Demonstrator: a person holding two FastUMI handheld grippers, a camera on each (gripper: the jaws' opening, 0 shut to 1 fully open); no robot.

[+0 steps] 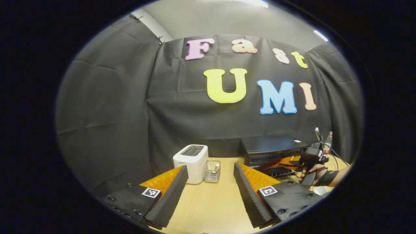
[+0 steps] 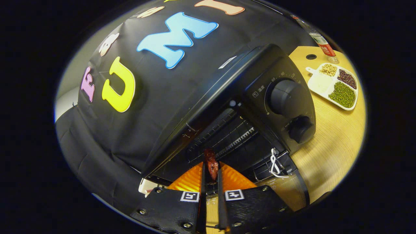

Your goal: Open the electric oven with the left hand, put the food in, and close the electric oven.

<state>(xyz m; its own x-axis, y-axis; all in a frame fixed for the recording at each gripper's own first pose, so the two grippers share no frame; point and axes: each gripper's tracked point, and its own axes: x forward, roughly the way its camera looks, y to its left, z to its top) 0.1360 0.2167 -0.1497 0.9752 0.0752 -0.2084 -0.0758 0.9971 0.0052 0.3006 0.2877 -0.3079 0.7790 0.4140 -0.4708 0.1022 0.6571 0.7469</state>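
Electric oven, black, door down; dark red food pinched in right tongs; left tongs wide, empty.

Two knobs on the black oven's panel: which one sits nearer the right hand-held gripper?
The smaller lower black knob; it lies closer to the right hand-held gripper than the larger upper dial ringed with printed numbers.
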